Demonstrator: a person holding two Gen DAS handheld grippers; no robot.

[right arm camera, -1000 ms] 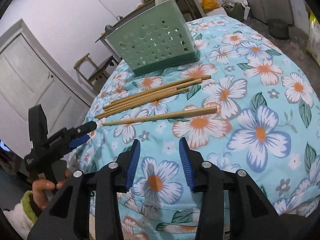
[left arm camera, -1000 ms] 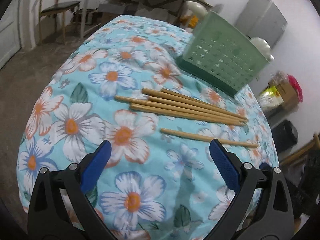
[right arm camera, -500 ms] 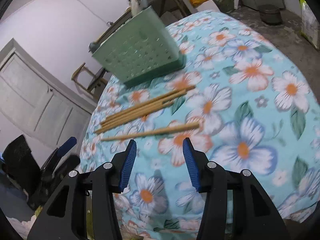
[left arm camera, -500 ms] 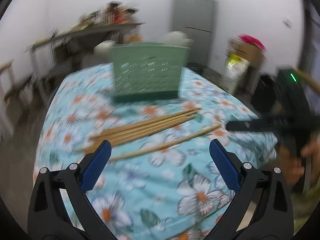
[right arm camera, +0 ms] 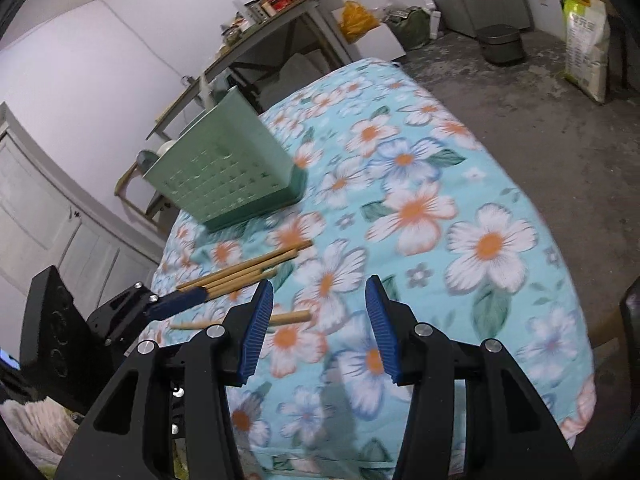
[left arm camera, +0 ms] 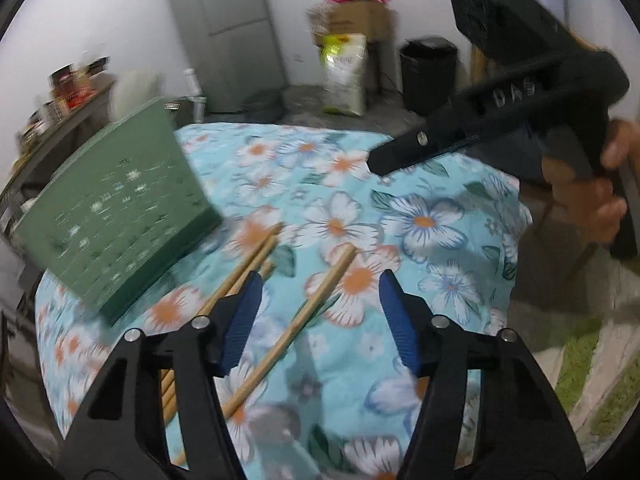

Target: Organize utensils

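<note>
Several wooden chopsticks lie on the floral tablecloth. A bundle of chopsticks (left arm camera: 248,264) (right arm camera: 244,274) lies beside a green perforated basket (left arm camera: 116,216) (right arm camera: 228,176). One single chopstick (left arm camera: 304,312) (right arm camera: 288,317) lies apart from the bundle. My left gripper (left arm camera: 320,320) is open and empty, its jaws either side of the single chopstick, just above it. It also shows in the right wrist view (right arm camera: 176,304). My right gripper (right arm camera: 318,332) is open and empty above the cloth, right of the chopsticks. It also shows in the left wrist view (left arm camera: 400,156).
The round table (right arm camera: 500,184) has a blue flowered cloth. Beyond it stand a grey fridge (left arm camera: 224,32), a black bin (left arm camera: 428,68), a sack (left arm camera: 344,76) and a cluttered shelf (right arm camera: 280,4). A white door (right arm camera: 44,220) is at the left.
My left gripper swung round the table and came down over the single chopstick. My right gripper opened wider and moved right of the chopsticks.
</note>
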